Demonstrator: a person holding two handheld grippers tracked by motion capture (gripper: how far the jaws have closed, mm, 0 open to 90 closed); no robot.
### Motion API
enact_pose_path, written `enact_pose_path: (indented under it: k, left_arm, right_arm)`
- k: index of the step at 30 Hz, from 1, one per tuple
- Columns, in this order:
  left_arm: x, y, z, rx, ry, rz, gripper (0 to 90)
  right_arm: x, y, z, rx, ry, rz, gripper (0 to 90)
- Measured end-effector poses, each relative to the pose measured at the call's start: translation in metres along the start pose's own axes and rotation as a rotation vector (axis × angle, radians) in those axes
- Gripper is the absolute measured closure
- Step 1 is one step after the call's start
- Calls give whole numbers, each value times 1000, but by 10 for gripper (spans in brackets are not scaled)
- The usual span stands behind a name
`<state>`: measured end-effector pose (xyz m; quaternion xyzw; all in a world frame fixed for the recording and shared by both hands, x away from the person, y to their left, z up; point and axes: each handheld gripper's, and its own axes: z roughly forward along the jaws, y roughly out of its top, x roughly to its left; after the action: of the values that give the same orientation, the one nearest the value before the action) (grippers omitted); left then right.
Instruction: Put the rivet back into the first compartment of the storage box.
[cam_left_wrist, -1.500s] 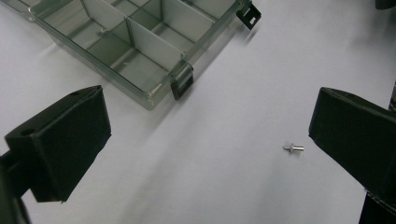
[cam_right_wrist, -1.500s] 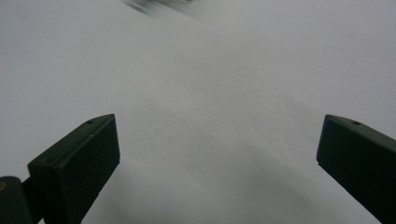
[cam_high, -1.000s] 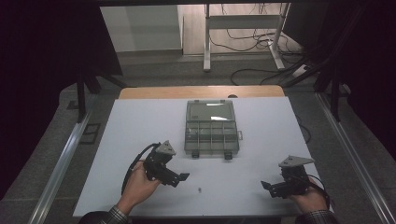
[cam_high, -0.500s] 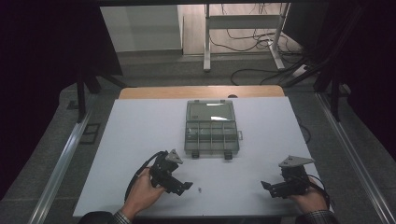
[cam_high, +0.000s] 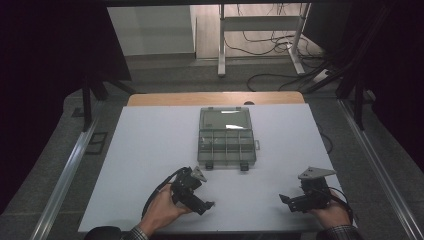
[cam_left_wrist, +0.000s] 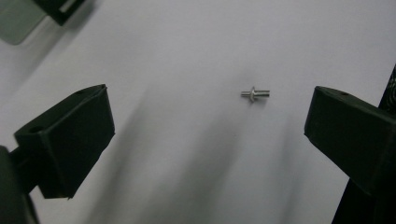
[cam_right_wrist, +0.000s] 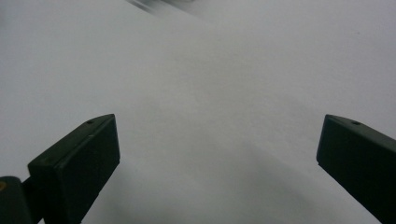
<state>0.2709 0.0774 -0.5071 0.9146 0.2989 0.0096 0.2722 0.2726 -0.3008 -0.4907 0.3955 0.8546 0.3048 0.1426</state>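
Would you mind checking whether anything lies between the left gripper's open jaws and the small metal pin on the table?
Nothing visible does: the left gripper is open, with bare white table up to the pin.

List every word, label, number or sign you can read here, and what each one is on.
None can be read. The organizer box, the small metal pin, the table and both grippers, left and right, show no legible text, label or number in these views.
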Motion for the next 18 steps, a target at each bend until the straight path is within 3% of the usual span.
enact_pose_path:
  k: [4, 8, 10, 18]
  left_arm:
    - [-4, 4, 4, 29, 10, 38, 83]
    - [-6, 5, 7, 28, -18, 46, 225]
    - [-8, 6, 10, 3, -38, 21, 297]
    - [-12, 11, 18, 41, -73, 77, 542]
  right_arm:
    - [0, 0, 0, 2, 0, -4, 0]
    - [0, 0, 0, 4, 1, -5, 0]
    - [0, 0, 0, 5, 1, -4, 0]
    - [1, 0, 1, 12, 2, -10, 0]
